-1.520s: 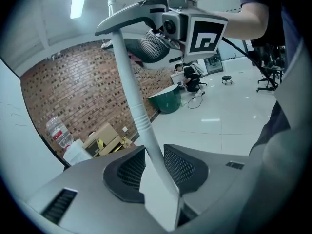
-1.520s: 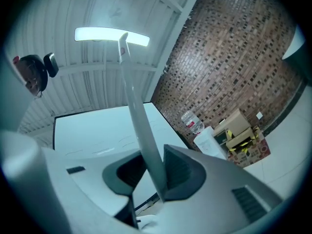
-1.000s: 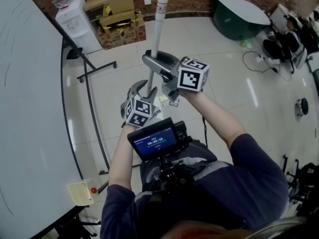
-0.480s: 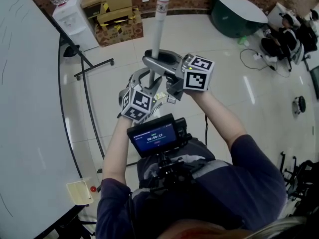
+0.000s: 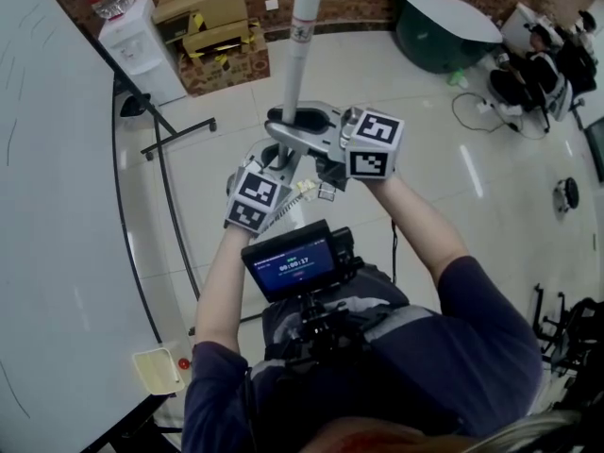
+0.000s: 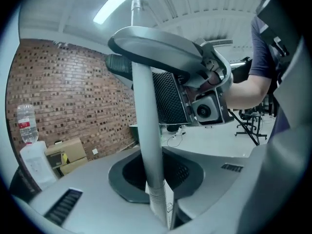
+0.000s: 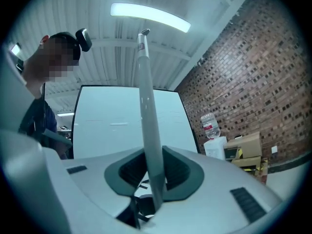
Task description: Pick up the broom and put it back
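The broom (image 5: 298, 45) is held upright over the tiled floor (image 5: 396, 74), its handle pinched by the left gripper (image 5: 276, 157) and, just above, the right gripper (image 5: 294, 125), both pairs of jaws having just been closing on it, probably as stacked grips that steady the long shaft for carrying.

The pale, glossy tiled floor (image 5: 444, 168) carries a white water dispenser (image 5: 142, 50) at 11 o'clock in the head view, with cardboard boxes (image 5: 212, 31) just beside it toward 12. A whiteboard stand's black feet (image 5: 179, 132) rest at 10 o'clock. A dark green base (image 5: 434, 45) stands at 1 o'clock, a loose cable (image 5: 472, 111) lies at 2, and a small dark disc (image 5: 566, 193) at 3.
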`<state>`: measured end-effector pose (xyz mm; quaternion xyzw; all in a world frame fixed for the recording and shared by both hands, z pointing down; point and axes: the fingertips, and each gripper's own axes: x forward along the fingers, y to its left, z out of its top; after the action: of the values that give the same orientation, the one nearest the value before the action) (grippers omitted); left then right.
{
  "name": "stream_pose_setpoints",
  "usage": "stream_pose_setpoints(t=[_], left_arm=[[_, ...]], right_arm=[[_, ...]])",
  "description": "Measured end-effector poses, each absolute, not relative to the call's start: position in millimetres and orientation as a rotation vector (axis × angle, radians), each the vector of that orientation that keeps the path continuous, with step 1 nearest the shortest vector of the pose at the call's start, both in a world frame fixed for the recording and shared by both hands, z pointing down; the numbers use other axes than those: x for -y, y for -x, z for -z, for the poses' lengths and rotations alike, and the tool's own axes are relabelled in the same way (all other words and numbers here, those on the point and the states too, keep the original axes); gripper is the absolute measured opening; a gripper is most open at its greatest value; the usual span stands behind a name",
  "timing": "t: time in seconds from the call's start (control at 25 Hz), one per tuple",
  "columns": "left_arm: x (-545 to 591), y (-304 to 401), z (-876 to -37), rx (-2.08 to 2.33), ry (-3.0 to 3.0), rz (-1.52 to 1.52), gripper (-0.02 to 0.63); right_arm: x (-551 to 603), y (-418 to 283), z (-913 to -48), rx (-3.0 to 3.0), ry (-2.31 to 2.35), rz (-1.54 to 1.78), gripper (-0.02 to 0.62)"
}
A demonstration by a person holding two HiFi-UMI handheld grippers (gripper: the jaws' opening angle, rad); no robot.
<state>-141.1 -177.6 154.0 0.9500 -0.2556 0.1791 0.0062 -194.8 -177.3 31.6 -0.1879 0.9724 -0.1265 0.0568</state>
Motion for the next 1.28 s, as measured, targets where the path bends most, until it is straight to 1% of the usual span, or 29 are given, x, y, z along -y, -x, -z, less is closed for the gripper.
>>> stream_pose_setpoints(t=[0.32,0.72,0.8,1.0,1.2,1.28], left_arm=[[176.5,145.9,-169.3,0.831,-2.938,-0.593,0.038],[163.0,122.7,-177.6,0.767,-2.964,-0.603,0.038],[158.8,111.3,-178.4,0.773,-2.971,-0.61,0.038],[141.9,61.3,-181.1,0.8,-2.991,-0.677,0.038],[142.3,58.0,-191.2,0.851,-3.03,-0.686,0.038],[138.7,39.3,-191.3,0.902,-3.028,-0.681,0.038]], right_arm=[[172.0,198.9,-46.9,-2.975,0.634,0.366,0.093],[161.8,182.7,-54.4,-2.995,0.752,0.333,0.089],[156.4,171.2,-54.8,-3.01,0.771,0.307,0.084],[136.1,116.6,-56.1,-3.014,0.791,0.285,0.081],[130.9,111.4,-66.1,-3.021,0.84,0.225,0.077],[123.3,92.8,-66.3,-3.034,0.837,0.181,0.077]])
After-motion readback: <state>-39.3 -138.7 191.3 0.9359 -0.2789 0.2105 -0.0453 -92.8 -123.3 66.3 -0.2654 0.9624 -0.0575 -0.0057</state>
